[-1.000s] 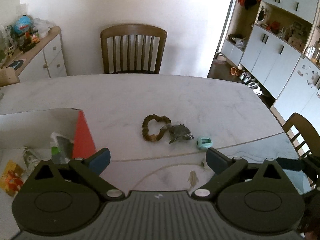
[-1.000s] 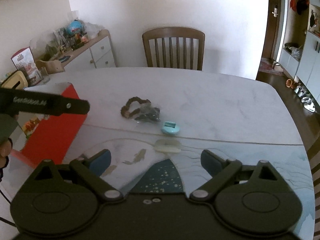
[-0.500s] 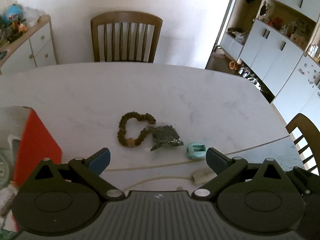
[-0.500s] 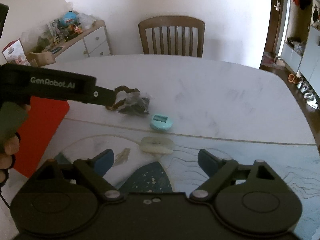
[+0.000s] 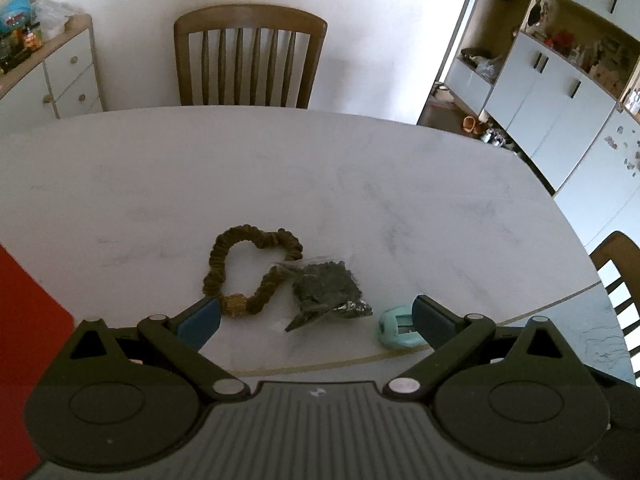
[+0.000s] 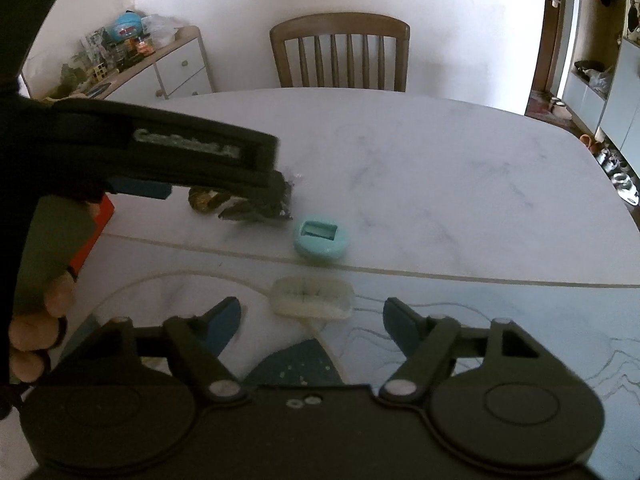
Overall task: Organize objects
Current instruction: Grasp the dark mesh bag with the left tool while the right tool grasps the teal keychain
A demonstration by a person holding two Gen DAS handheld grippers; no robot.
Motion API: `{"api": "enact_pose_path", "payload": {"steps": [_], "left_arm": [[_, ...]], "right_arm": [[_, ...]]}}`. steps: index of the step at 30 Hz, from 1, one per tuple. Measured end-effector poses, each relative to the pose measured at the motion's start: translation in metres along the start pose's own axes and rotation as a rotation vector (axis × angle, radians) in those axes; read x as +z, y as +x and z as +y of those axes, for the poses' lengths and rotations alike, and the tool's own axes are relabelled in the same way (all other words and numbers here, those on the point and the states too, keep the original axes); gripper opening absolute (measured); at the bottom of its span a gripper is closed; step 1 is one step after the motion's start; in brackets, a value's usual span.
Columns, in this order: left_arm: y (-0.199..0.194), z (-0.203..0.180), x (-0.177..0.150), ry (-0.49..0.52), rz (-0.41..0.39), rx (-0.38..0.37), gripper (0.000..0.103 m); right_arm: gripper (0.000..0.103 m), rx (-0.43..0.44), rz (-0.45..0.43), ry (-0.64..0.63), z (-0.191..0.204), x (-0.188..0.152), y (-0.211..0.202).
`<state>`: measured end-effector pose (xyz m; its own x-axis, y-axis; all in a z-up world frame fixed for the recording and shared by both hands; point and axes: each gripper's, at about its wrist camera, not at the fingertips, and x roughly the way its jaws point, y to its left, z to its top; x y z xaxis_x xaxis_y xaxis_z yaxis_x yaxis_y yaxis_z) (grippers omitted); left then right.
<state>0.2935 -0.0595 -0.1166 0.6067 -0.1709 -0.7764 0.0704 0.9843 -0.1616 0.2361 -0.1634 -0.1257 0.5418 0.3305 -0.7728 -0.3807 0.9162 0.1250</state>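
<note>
A brown fabric scrunchie lies looped on the white marble table. A dark crumpled bag rests against it, and a small teal case sits to its right. My left gripper hangs open just above and in front of the dark bag, nothing between its pads. In the right wrist view a pale cream oblong piece lies near the teal case. My right gripper is open, its jaws closing, with the cream piece just ahead of the gap and untouched. The left gripper's body hides most of the scrunchie there.
A red box stands at the table's left edge. A wooden chair faces the far side and another chair stands at the right. A sideboard with clutter lines the left wall, cabinets the right. A hand holds the left gripper.
Both grippers have sunk toward the table. The left one has moved right, away from the red box and over the scrunchie and bag. The right jaws have narrowed around the cream piece's position.
</note>
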Motion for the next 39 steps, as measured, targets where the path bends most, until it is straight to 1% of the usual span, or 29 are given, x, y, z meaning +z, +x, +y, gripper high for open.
{"api": "enact_pose_path", "payload": {"steps": [7, 9, 11, 12, 13, 14, 17, 18, 20, 26, 30, 34, 39], "left_arm": [[0.013, 0.000, -0.001, -0.003, -0.007, 0.015, 0.101], [0.015, -0.001, -0.001, 0.002, -0.011, 0.009, 0.097], [0.017, -0.003, -0.003, 0.014, -0.005, 0.001, 0.086], [0.016, -0.006, -0.003, 0.026, -0.009, 0.002, 0.085], [0.017, -0.007, -0.003, 0.035, -0.006, -0.001, 0.080], [0.018, -0.008, -0.003, 0.035, 0.000, -0.005, 0.074], [0.022, -0.008, -0.002, 0.030, 0.008, -0.002, 0.061], [0.022, -0.008, -0.003, 0.031, 0.007, -0.002, 0.060], [0.021, -0.010, -0.004, 0.039, -0.001, -0.001, 0.051], [0.016, -0.013, -0.005, 0.058, -0.009, -0.011, 0.038], [0.008, -0.011, -0.006, 0.056, -0.021, -0.026, 0.036], [-0.004, -0.013, -0.007, 0.085, -0.040, -0.034, 0.033], [-0.018, -0.011, -0.007, 0.082, -0.044, -0.052, 0.032]], "right_arm": [[0.072, -0.010, -0.001, -0.003, 0.003, 0.000, 0.009], [0.071, -0.015, -0.001, -0.009, 0.004, 0.000, 0.011], [0.068, -0.017, 0.000, -0.012, 0.006, 0.000, 0.012], [0.066, -0.018, 0.001, -0.012, 0.007, 0.000, 0.013], [0.064, -0.019, 0.003, -0.013, 0.007, 0.000, 0.013], [0.063, -0.019, 0.005, -0.016, 0.008, 0.000, 0.014], [0.058, -0.030, 0.005, -0.030, 0.011, -0.001, 0.015], [0.056, -0.036, 0.004, -0.038, 0.012, -0.001, 0.015], [0.051, -0.047, 0.001, -0.045, 0.013, 0.000, 0.015], [0.050, -0.059, -0.001, -0.047, 0.014, -0.003, 0.014], [0.049, -0.059, -0.005, -0.038, 0.012, -0.005, 0.008], [0.049, -0.054, -0.008, -0.022, 0.007, -0.005, 0.002], [0.049, -0.050, -0.010, -0.004, 0.004, -0.005, -0.010]]}}
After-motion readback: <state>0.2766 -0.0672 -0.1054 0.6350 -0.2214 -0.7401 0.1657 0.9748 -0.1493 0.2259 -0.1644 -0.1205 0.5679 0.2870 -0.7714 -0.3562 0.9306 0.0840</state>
